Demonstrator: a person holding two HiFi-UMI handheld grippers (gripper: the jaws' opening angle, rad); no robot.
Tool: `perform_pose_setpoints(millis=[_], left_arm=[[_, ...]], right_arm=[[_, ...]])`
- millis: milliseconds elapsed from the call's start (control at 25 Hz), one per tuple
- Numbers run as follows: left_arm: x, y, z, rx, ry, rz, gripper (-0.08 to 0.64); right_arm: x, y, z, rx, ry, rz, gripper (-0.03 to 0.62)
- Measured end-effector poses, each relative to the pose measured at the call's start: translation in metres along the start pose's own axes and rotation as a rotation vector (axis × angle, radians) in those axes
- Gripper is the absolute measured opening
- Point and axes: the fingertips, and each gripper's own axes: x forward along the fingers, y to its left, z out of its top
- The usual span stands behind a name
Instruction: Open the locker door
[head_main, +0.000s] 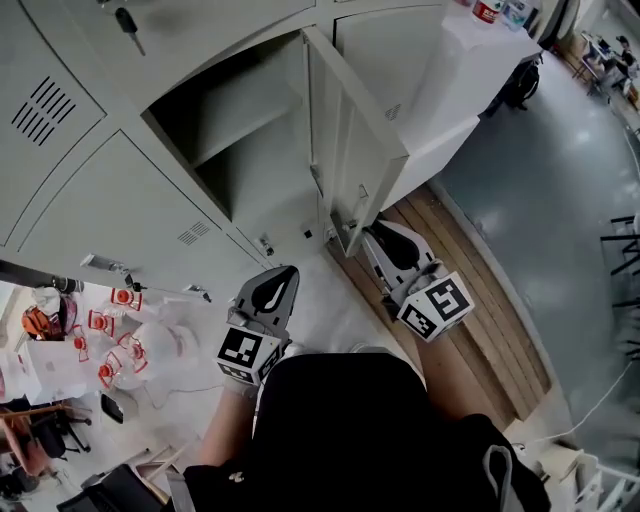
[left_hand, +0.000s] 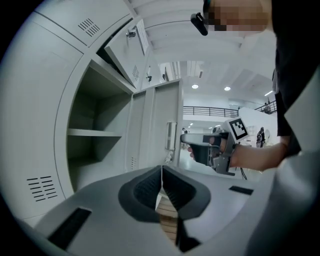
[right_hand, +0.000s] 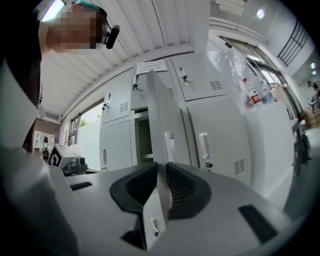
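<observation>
The grey locker door (head_main: 345, 150) stands swung out from its open compartment (head_main: 250, 140), where a shelf shows inside. At the door's free lower edge my right gripper (head_main: 366, 238) has its jaws closed on the thin panel. In the right gripper view the door (right_hand: 162, 125) runs edge-on between the pads of the right gripper (right_hand: 161, 172). My left gripper (head_main: 288, 270) hangs in front of the lockers, below the opening, shut with nothing in it. The left gripper view shows the left gripper (left_hand: 162, 172), its jaws together, the open compartment (left_hand: 95, 145) and the right gripper (left_hand: 184, 137) at the door (left_hand: 160, 125).
Closed lockers surround the open one; a key (head_main: 128, 25) sticks out of one higher up. A wooden platform (head_main: 470, 290) runs along the base, with grey floor (head_main: 560, 170) beyond. A white cabinet (head_main: 470, 60) carries bottles. Red-topped items (head_main: 110, 340) lie at lower left.
</observation>
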Motion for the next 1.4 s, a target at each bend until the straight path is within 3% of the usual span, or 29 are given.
perform_pose_setpoints(millis=[160, 400, 640, 1000, 1400], left_arm=[[0.021, -0.019, 0.012, 0.03, -0.019, -0.062, 0.024], [0.039, -0.036, 0.005, 0.032, 0.003, -0.152, 0.025], [0.053, -0.05, 0.008, 0.053, 0.007, -0.238, 0.025], [0.063, -0.064, 0.015, 0.06, -0.015, -0.305, 0.025], [0.058, -0.074, 0.01, 0.052, -0.013, -0.331, 0.025]], right_arm=[[-0.019, -0.035, 0.002, 0.011, -0.004, -0.119, 0.038], [-0.062, -0.069, -0.008, 0.044, 0.003, -0.29, 0.037], [-0.097, -0.075, -0.017, 0.07, 0.011, -0.386, 0.037], [-0.122, -0.062, -0.015, 0.049, 0.011, -0.438, 0.037], [-0.122, -0.031, -0.029, 0.053, 0.027, -0.408, 0.037]])
